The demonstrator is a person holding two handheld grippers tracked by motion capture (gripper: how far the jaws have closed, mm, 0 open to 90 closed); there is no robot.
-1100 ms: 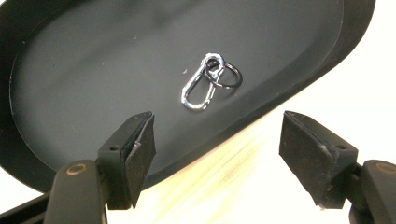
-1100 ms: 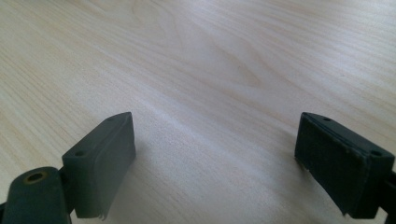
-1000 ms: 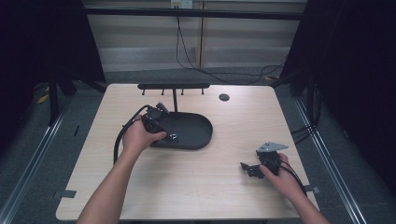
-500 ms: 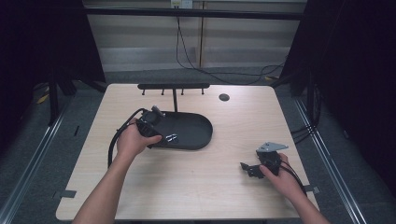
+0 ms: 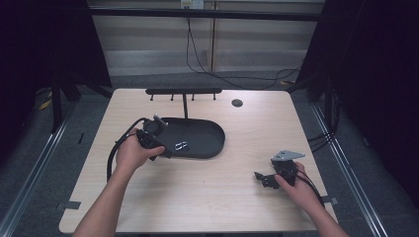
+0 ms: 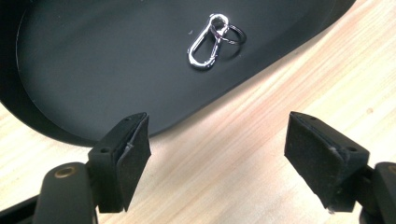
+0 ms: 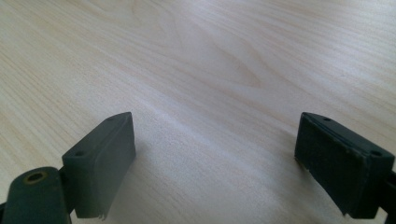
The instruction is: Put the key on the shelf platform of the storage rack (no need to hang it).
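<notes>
While flat on tray (image 6: pixel 93 70), silver carabiner (image 6: pixel 206 44), ringed

I am seeing a silver carabiner clip (image 6: pixel 208 46) with ring lying flat in the black oval tray (image 5: pixel 207 136), left-centre.

A pale wood tabletop (image 5: pixel 212 197) carries a black oval tray (image 5: pixel 207 143) left of centre. Inside the tray, toward its 8 o'clock side, lies a silver carabiner clip (image 5: pixel 181 146) with a key ring (image 6: pixel 232 33) linked through it. At the tabletop's 12 o'clock edge stands a black hook rack (image 5: pixel 184 92); a dark round hole (image 5: pixel 237 102) sits just to its right.
</notes>
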